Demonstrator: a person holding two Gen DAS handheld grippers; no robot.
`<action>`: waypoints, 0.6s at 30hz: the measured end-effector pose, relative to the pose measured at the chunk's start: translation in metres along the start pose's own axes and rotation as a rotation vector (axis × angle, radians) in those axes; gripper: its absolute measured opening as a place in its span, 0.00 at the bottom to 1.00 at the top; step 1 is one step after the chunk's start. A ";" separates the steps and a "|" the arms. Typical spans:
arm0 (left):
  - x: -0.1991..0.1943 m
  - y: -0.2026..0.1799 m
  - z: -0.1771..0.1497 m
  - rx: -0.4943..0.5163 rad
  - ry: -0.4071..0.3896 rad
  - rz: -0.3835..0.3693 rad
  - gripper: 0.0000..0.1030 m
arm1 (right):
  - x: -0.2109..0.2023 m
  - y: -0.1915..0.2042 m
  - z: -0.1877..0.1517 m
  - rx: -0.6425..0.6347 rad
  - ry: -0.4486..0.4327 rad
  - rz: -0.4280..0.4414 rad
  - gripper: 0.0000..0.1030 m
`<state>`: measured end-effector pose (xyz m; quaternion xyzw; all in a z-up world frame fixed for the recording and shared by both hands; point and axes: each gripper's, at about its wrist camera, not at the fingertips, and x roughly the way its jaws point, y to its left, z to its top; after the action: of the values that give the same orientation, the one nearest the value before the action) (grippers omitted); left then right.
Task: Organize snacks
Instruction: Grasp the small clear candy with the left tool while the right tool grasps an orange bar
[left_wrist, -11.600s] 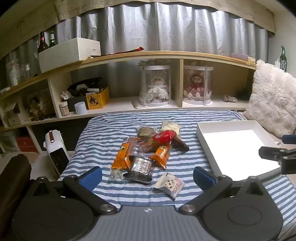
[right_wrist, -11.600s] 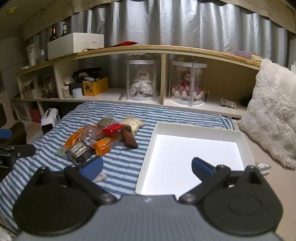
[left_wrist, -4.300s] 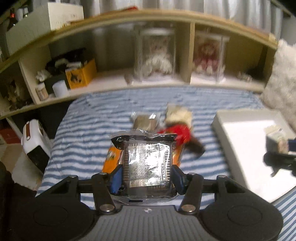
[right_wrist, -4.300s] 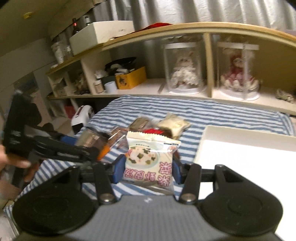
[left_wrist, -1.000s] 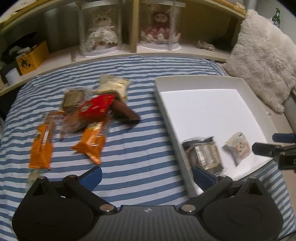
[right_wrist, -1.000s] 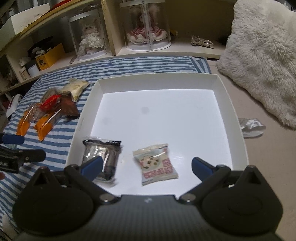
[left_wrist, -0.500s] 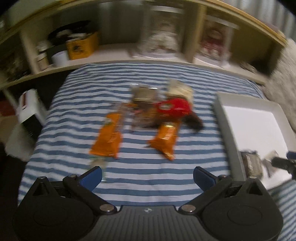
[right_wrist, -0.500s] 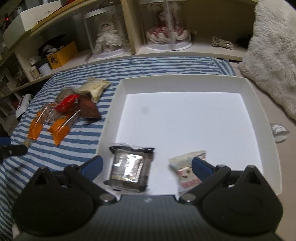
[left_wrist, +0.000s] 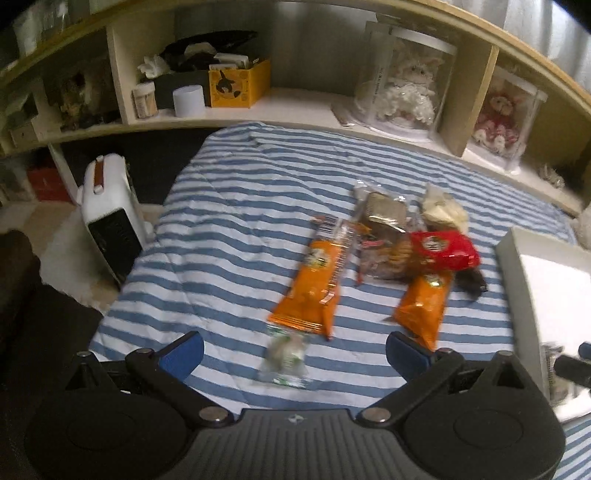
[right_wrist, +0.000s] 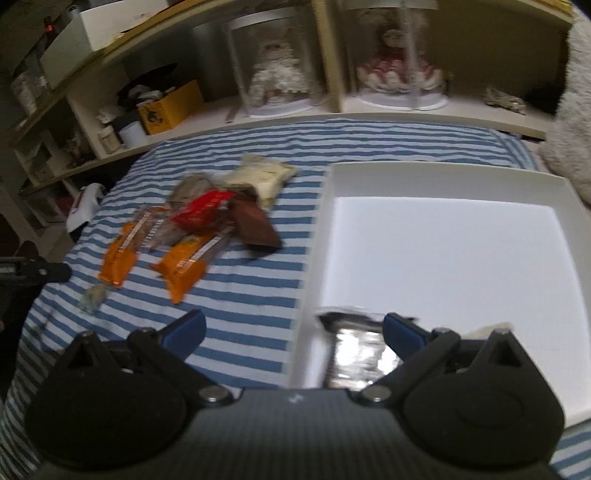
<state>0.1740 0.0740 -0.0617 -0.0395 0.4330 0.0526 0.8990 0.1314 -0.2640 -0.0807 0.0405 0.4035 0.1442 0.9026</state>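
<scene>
Both grippers wide, nothing held. Left gripper (left_wrist: 294, 349) sits over the striped cloth (left_wrist: 229, 236), near edge, with the small clear packet (left_wrist: 284, 356) lying between its fingers' line of sight, on the cloth, not gripped. Right gripper (right_wrist: 291, 330) straddles the left wall of the white tray (right_wrist: 314, 236): left finger over cloth, right finger over the tray

Snack pile is on the cloth left of the tray, apart from it:
- long orange pack (left_wrist: 314, 286), its near end just beside the clear packet
- second orange pack (left_wrist: 424, 306) to its right
- red pack (left_wrist: 441, 249) on top of a clear biscuit pack (left_wrist: 384, 258)
- silver-brown pack (left_wrist: 384, 210) behind those
- cream pack (left_wrist: 441, 210) at the far right of the pile
- brown pack (right_wrist: 256, 227) nearest the tray

In the tray, near-left corner: silver pack (right_wrist: 356, 347), partly hidden by the right finger. A pale pack (right_wrist: 491, 330) peeks out right of it, mostly covered

Both views motion-blurred. Shelf (left_wrist: 280, 103) behind with two doll cases; white heater (left_wrist: 107, 218) on the floor left of the cloth
</scene>
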 end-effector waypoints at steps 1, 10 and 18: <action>0.001 0.001 0.000 0.011 -0.006 0.010 1.00 | 0.004 0.006 0.001 0.003 -0.004 0.016 1.00; 0.018 0.018 0.000 -0.006 0.016 -0.024 1.00 | 0.058 0.041 0.022 0.320 -0.027 0.165 1.00; 0.040 0.024 0.000 0.005 0.056 -0.061 0.89 | 0.119 0.072 0.035 0.504 0.030 0.136 0.73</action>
<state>0.1955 0.0998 -0.0934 -0.0521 0.4569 0.0229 0.8877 0.2162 -0.1585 -0.1282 0.2888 0.4363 0.1000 0.8463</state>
